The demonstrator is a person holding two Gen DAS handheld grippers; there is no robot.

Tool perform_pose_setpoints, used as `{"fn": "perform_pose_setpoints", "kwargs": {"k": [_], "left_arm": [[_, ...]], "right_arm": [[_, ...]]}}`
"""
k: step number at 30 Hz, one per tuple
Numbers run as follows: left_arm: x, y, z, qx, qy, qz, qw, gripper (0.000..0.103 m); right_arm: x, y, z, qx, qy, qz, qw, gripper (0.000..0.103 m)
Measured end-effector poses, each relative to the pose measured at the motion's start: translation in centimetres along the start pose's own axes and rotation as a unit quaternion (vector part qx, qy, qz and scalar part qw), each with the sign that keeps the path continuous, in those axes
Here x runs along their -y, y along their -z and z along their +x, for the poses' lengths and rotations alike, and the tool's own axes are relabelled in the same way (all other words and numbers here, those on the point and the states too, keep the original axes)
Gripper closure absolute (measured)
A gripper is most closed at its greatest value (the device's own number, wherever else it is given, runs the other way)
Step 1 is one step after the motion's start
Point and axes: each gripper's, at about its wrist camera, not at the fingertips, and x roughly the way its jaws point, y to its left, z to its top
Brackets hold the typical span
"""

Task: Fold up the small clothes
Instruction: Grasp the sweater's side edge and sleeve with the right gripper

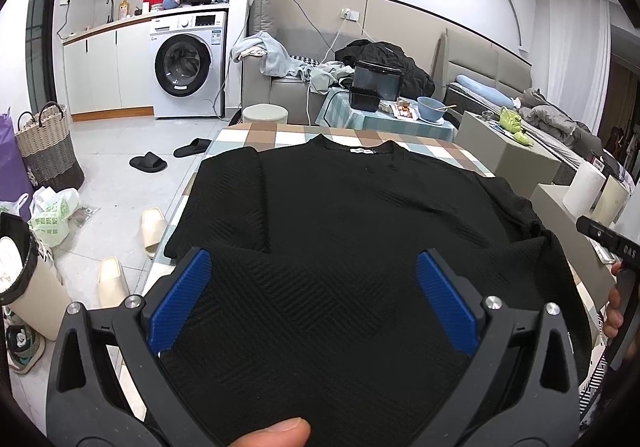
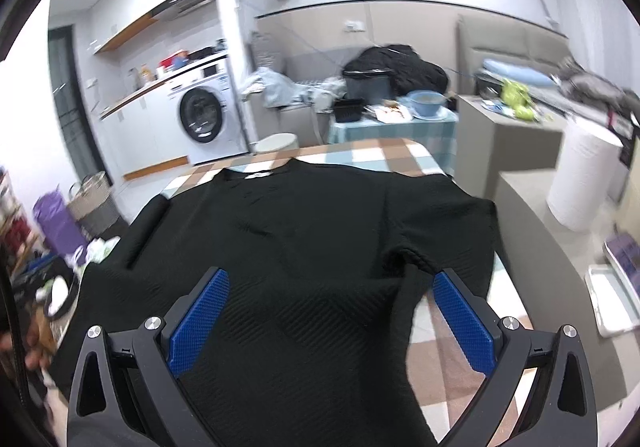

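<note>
black textured top (image 1: 340, 215) lies flat on the checkered counter (image 1: 280, 133), collar at the far end, hem toward the camera, left sleeve already folded in over the body. left tongs (image 1: 314, 299) spread wide, hovering over the near hem with cloth showing between the blue pads (image 1: 180, 303) but nothing pinched. right tongs (image 2: 330, 321) also spread, over the near right part by the right sleeve (image 2: 448, 223), which spreads out toward the counter edge; right view is blurred. step in hand looks like taking the near hem or right side for the next fold. to do it well: come down on the edge itself, pinch both layers, both tongs at matching spots so the fold line runs straight, lift low and lay over without dragging the folded left sleeve out of place; knit looks thick and should hold a crease loosely, so smoothing may be needed. writing: white neck label (image 1: 362, 150) too small to read; "das" letters on the other gripper body (image 1: 612, 243) at right edge; washing machine (image 1: 186, 67) badge unreadable.
</note>
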Motion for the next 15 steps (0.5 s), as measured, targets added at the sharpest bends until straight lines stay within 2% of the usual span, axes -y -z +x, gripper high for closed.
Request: {"fn": "perform_pose_setpoints", "kwargs": {"k": [2,5,10,13,15], "left_arm": [[-0.1,0.0,0.0,-0.002,-0.002,-0.003,1.0,0.001],[-0.5,-0.1,0.2,-0.004,-0.002,-0.011,0.9999,0.001],[-1.2,-0.5,1.1,-0.013,0.002,-0.02,0.9997,0.001],[-1.5,-0.6,1.6,-0.01,0.008,-0.025,0.9996,0.001],[-1.7,-0.7,1.9,-0.007,0.01,-0.028,0.9995,0.001]], "right_arm": [[1.3,-0.2,0.4,-0.011,0.008,0.031,0.999,0.0],[3.7,-0.3,0.7,-0.025,-0.007,0.084,0.996,0.005],[5.3,-0.1,0.6,-0.029,0.011,0.089,0.996,0.008],[6.9,0.1,1.0,-0.038,0.018,0.114,0.993,0.009],[8.2,0.2,1.6,-0.047,0.017,0.141,0.989,0.02]]}}
